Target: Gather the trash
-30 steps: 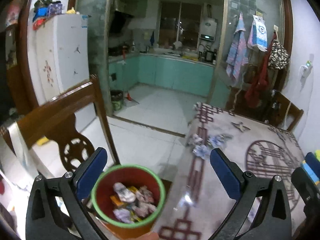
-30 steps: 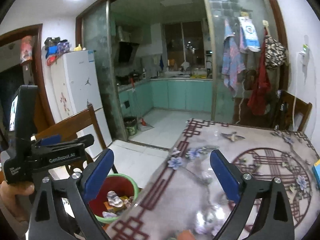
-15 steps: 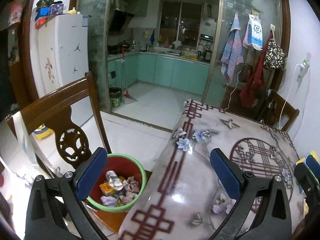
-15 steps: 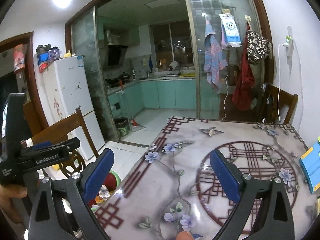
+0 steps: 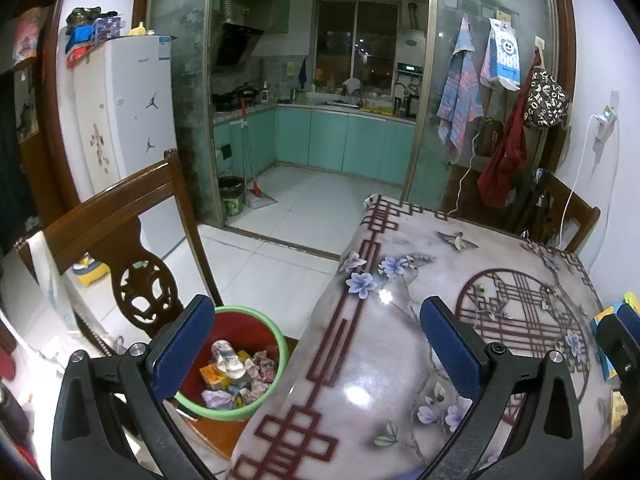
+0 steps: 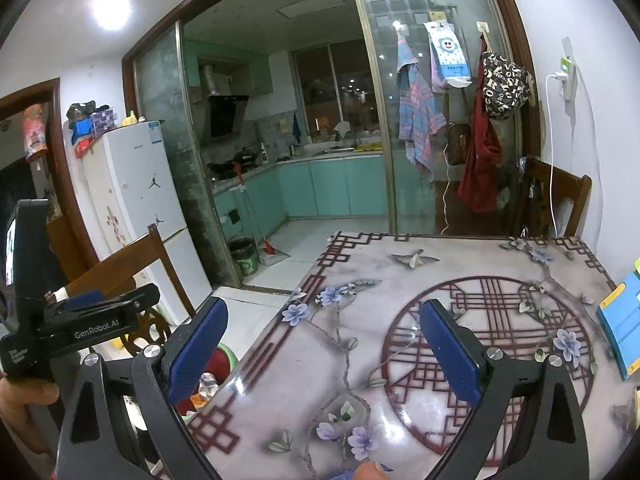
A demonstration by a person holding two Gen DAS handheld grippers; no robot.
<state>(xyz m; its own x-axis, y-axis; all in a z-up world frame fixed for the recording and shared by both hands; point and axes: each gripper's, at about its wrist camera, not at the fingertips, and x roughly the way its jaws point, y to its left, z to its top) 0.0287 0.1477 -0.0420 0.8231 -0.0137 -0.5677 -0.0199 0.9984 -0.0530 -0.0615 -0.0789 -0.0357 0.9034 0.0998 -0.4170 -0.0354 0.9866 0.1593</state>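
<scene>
A dining room with white walls and a pale tiled floor. A floral-patterned tabletop stands beside a carved wooden chair. A white fridge flanks a glass-doored kitchen with teal cabinets and a dark window.

The left gripper and the right gripper are both held level with jaws spread wide and nothing between them, the left gripped by a hand.
</scene>
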